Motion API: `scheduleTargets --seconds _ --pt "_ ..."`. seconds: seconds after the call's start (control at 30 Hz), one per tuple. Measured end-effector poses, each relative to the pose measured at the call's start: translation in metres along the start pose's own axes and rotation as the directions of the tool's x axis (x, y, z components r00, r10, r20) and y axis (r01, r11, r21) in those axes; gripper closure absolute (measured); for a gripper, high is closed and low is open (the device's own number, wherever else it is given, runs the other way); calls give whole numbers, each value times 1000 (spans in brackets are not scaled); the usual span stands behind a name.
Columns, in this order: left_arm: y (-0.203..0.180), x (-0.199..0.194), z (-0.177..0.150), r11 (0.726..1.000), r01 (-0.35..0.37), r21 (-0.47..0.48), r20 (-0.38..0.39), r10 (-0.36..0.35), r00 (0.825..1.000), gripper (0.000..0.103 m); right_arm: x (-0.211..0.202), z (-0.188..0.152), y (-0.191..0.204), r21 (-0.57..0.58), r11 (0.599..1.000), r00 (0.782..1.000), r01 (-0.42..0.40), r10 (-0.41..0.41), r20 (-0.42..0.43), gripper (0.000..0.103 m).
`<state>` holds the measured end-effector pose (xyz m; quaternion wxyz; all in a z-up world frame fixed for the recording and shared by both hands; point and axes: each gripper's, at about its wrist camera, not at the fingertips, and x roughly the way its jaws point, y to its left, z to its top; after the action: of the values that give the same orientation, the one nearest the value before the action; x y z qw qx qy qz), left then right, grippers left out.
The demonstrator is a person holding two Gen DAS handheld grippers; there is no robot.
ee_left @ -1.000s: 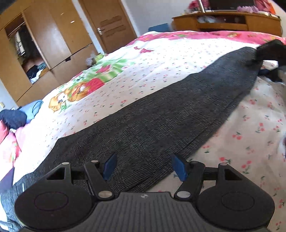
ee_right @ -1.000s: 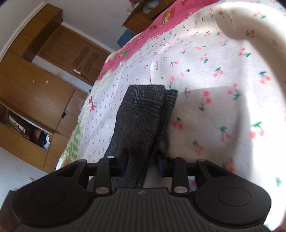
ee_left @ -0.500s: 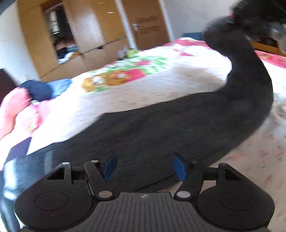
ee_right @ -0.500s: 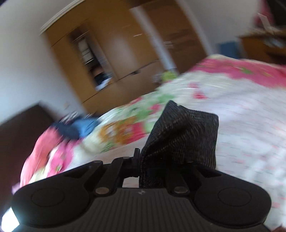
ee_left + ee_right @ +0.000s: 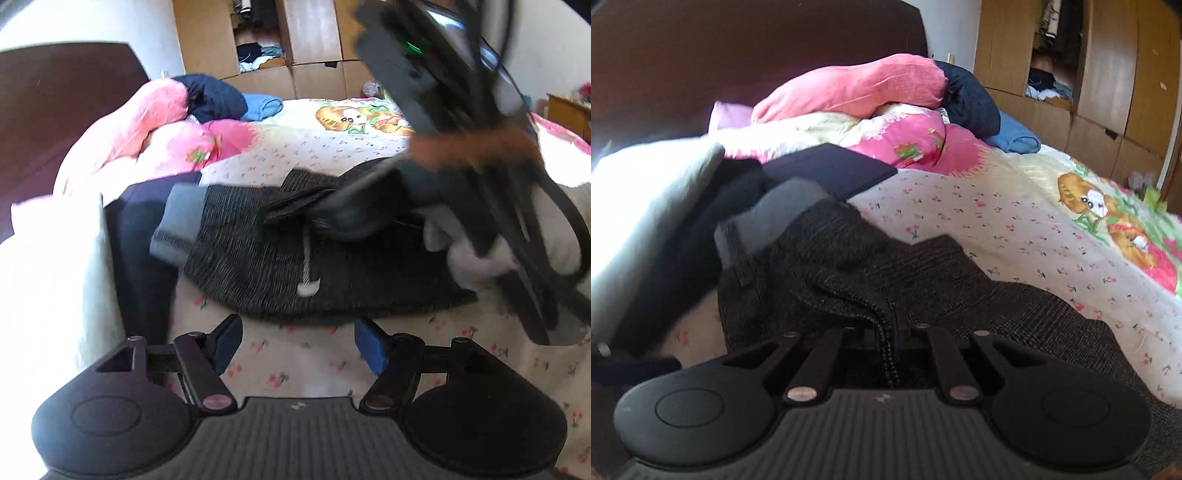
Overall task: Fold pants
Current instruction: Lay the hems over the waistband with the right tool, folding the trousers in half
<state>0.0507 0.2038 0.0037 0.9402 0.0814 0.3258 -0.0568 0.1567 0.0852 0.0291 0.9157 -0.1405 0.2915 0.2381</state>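
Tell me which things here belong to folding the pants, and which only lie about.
For the job:
- grey pants
- right gripper, shut on the pants
- left gripper, open
- bedsheet

Only lying about:
- pink pillow
- navy garment
- blue cloth
- wardrobe

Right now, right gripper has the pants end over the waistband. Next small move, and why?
Probably lower the right gripper a little and open it, laying the held end flat. Its fingers are shut on the pants fabric, which already sits over the grey waistband area. The left gripper is open, hovering off the near edge over the bedsheet.
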Motion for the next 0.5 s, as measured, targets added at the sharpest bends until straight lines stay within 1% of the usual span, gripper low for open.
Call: scheduleTargets --seconds 0.1,0.17,0.23,0.27,0.33,0.4,0.47,0.5 --pt "4 1 -6 1000 26 -10 15 -25 1000 23 -1 0 -2 -1 1000 1000 25 -25 -7 96" --pt "6 0 -6 999 33 -15 36 -32 999 23 -3 5 -2 5 999 999 42 -42 1 91" --pt "8 0 -1 999 42 -27 54 -40 998 23 1 12 0 5 999 999 45 -45 5 91" --pt "10 -1 -1 999 43 -33 64 -41 997 23 2 14 0 14 999 999 44 -44 5 95" --pt "14 -5 0 999 37 -36 74 -34 997 23 2 23 -4 86 996 1000 28 -28 7 96" --pt "20 -10 -1 999 27 -38 83 -23 996 23 -5 35 -10 167 985 997 41 -52 62 96" --pt "25 -14 -3 999 14 -37 86 -11 996 23 -13 47 -15 238 970 987 48 -83 138 96" --pt "27 -15 -4 999 5 -34 85 -2 996 23 -15 54 -14 255 966 981 43 -89 171 96"
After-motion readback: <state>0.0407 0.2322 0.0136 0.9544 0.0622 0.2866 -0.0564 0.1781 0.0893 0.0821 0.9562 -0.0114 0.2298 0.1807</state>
